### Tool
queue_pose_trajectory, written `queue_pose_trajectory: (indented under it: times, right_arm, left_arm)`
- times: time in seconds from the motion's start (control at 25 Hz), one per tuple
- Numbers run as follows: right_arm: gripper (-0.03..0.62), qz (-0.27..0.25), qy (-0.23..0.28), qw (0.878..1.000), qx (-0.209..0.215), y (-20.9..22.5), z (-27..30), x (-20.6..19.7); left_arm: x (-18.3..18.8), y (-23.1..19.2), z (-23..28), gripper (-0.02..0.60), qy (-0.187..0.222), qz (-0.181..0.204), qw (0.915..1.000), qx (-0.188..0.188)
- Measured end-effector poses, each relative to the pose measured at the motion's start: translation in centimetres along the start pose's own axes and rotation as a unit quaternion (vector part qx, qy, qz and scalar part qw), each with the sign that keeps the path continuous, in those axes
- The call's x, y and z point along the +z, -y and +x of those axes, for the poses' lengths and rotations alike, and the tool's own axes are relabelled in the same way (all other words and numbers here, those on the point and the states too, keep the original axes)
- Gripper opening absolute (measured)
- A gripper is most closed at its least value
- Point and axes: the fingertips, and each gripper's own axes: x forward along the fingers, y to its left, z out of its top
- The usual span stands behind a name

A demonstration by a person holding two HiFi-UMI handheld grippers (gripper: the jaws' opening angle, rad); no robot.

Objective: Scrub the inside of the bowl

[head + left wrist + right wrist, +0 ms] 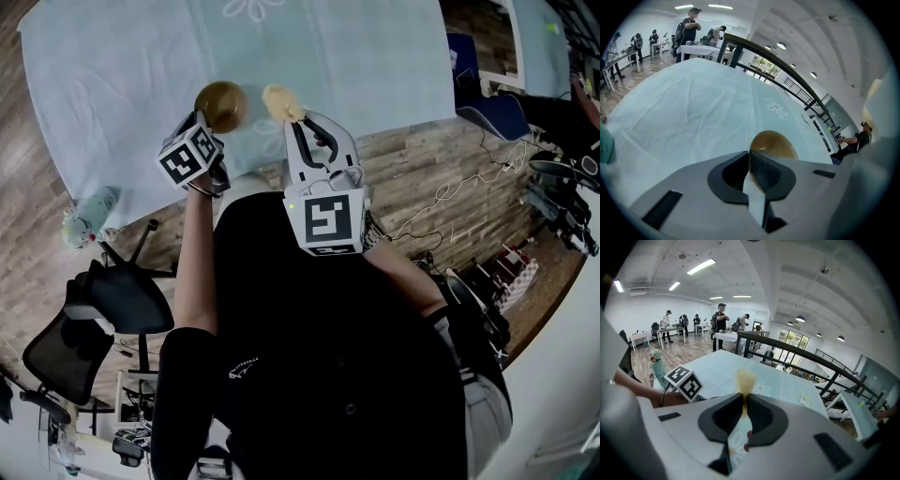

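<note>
A brown-gold bowl (pixel 221 103) sits near the front edge of the pale blue tablecloth (pixel 112 84). My left gripper (pixel 212 129) is shut on the bowl's near rim. In the left gripper view the rim of the bowl (pixel 774 142) runs between the two dark pads of the left gripper (pixel 750 159). My right gripper (pixel 298 120) is shut on a yellow sponge (pixel 280 100), which hangs just right of the bowl. The right gripper view shows the sponge (pixel 745 378) sticking out past the closed tips of the right gripper (pixel 744 401). The left gripper's marker cube (pixel 684 383) is at its left.
A black office chair (pixel 103 314) stands at the lower left. A pale bottle-like figure (pixel 87 218) stands by the table's left corner. Cables (pixel 450 192) trail over the wooden floor at right. Several people stand at far tables (pixel 719 317).
</note>
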Motion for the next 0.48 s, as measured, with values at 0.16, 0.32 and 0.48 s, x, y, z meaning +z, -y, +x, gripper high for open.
queue_pose_trajectory:
  times: [0.16, 0.32, 0.48]
  right_arm:
    - [0.037, -0.005, 0.001, 1.000, 0.003, -0.6, -0.2, 0.1]
    - [0.037, -0.009, 0.005, 1.000, 0.005, -1.2, -0.2, 0.4]
    - [0.037, -0.009, 0.012, 1.000, 0.012, -1.9, -0.6, 0.7]
  left_arm:
    - [0.0, 0.1, -0.2, 0.059, 0.007, 0.016, 0.9998, 0.000]
    - [0.0, 0.0, -0.8, 0.170, 0.017, 0.019, 0.9997, -0.003]
    - [0.2, -0.2, -2.7, 0.183, 0.028, 0.034, 0.9990, -0.003]
